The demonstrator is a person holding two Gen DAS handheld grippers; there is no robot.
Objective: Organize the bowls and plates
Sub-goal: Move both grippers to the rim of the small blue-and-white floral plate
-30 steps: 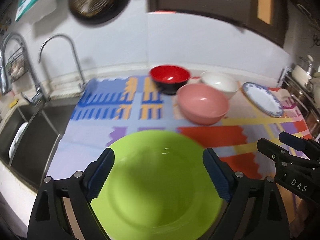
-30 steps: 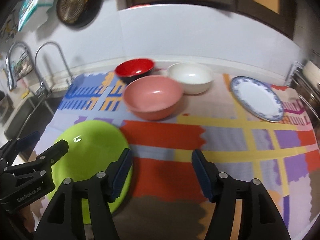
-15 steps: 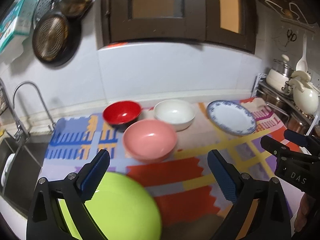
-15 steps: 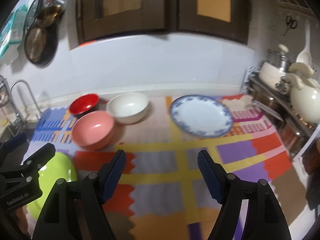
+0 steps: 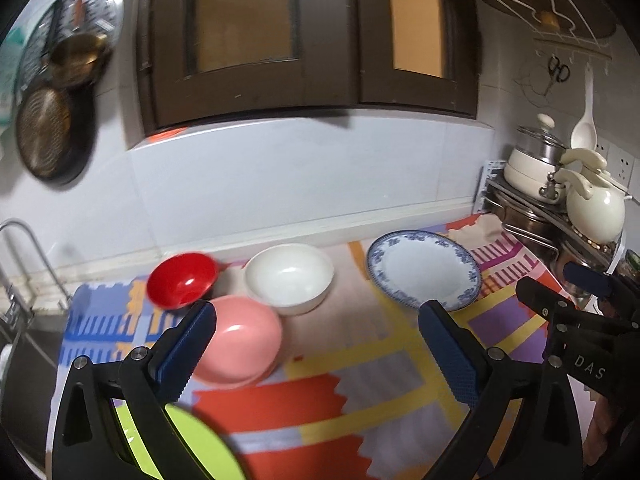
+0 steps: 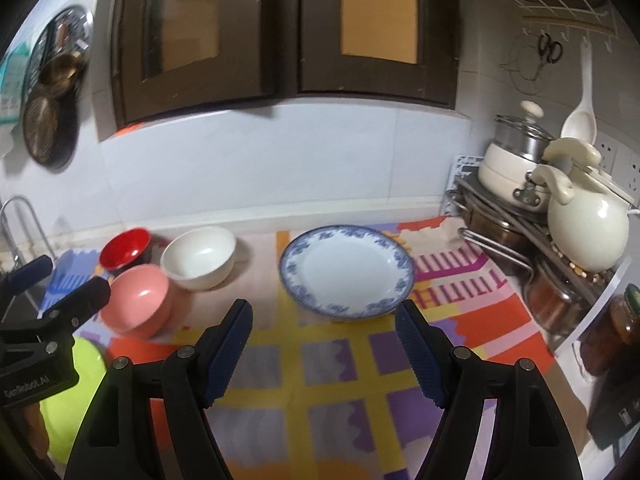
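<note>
A green plate lies at the counter's near left, also in the right wrist view. A pink bowl, a red bowl and a white bowl stand grouped at the back. A blue-rimmed white plate lies at the back right, also in the left wrist view. My left gripper is open and empty, raised above the mat. My right gripper is open and empty, facing the blue-rimmed plate.
A colourful patterned mat covers the counter. A rack with pots and a cream kettle stands at the right. A sink and faucet are at the left. Pans hang on the wall; dark cabinets hang above.
Both grippers rose and tilted up and to the right. The green plate slid from between my left fingers to the lower left. The blue-rimmed plate now sits centred before my right gripper.
</note>
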